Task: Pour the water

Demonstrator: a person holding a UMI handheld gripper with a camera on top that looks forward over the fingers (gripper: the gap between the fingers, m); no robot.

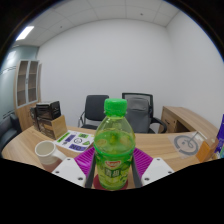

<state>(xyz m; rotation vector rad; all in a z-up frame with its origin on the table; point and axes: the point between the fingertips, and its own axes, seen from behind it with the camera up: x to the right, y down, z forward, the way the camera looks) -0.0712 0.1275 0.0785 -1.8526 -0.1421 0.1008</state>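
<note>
We have bottle (115,146) clamped in gripper (113,172), cap on; cup (46,152) beside, pouring not begun

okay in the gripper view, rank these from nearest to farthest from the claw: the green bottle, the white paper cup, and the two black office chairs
1. Green bottle: standing between the fingers of the claw.
2. White paper cup: on the wooden table, ahead and left of the fingers.
3. Black office chairs: beyond the table's far edge, by the white wall.
</note>
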